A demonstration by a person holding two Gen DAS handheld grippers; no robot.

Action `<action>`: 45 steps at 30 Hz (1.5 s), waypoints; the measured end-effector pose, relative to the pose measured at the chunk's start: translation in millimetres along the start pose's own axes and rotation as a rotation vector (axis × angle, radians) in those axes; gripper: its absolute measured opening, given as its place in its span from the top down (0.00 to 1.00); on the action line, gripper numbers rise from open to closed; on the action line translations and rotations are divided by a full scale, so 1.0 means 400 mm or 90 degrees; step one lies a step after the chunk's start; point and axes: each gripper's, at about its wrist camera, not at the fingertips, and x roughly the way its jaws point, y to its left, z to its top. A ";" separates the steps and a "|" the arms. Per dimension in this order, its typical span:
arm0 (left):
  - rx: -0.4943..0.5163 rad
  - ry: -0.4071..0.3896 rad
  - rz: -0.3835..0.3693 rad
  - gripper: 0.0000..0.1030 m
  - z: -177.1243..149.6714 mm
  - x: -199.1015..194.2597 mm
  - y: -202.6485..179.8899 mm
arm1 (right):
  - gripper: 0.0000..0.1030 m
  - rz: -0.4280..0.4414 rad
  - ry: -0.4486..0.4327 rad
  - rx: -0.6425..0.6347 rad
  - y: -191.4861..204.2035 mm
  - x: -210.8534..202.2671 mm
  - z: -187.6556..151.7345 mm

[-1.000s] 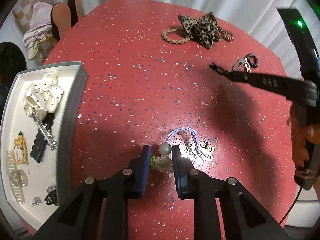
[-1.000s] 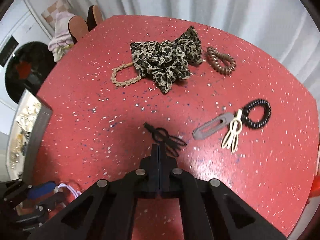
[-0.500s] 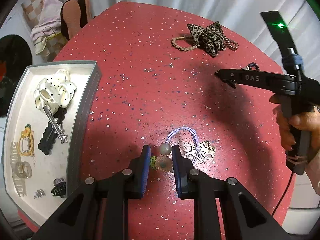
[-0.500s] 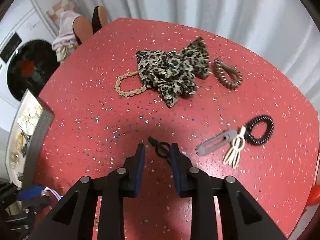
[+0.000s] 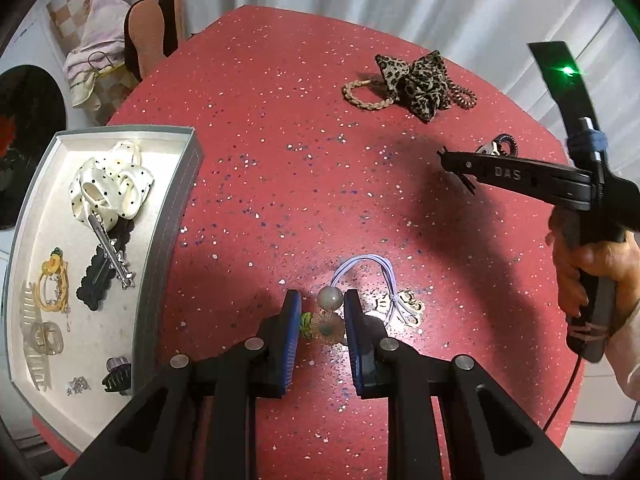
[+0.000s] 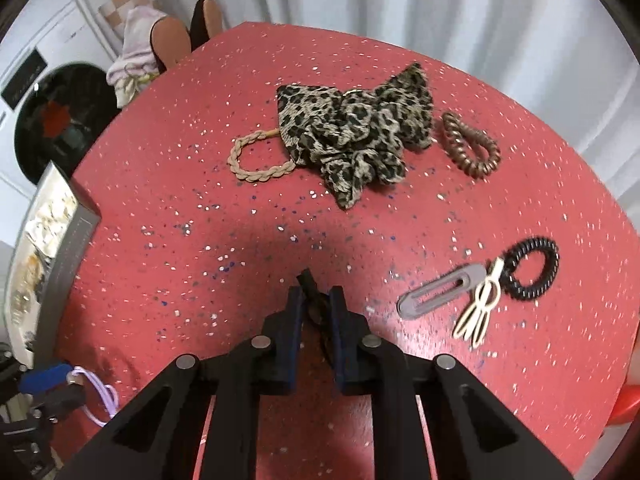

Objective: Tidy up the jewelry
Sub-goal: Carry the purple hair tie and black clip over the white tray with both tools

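Two grippers work the red table (image 5: 280,140). Left gripper (image 5: 322,316), jaws narrow, clamps a flower-and-pearl hair tie (image 5: 326,322) between its pads. Right gripper (image 6: 316,304), jaws just closing, pinches a black hair clip (image 6: 314,300), its tip poking out ahead of the fingers.

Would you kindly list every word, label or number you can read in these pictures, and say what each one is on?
"DAS": pale letters on the side of the right claw's black finger, seen from the left wrist.
Dark panel on the white appliance beside the table, right wrist view: any marks are too blurred to read.
Nothing else carries text.
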 end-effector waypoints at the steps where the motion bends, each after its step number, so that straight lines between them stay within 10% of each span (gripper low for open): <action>1: 0.000 -0.001 -0.001 0.77 0.000 -0.004 0.001 | 0.86 0.007 -0.003 0.009 -0.004 -0.011 -0.004; 11: -0.017 -0.032 0.001 0.77 -0.012 -0.097 0.059 | 0.86 0.087 -0.025 0.045 0.063 -0.133 -0.022; 22: -0.103 -0.070 0.055 0.77 -0.089 -0.221 0.278 | 0.86 0.196 -0.029 -0.023 0.364 -0.184 0.002; 32: -0.175 -0.044 0.107 0.77 -0.164 -0.189 0.454 | 0.86 0.245 0.031 -0.072 0.611 -0.092 -0.014; 45: -0.182 -0.007 0.118 0.77 -0.189 -0.109 0.502 | 0.86 0.209 0.124 -0.044 0.674 0.056 -0.041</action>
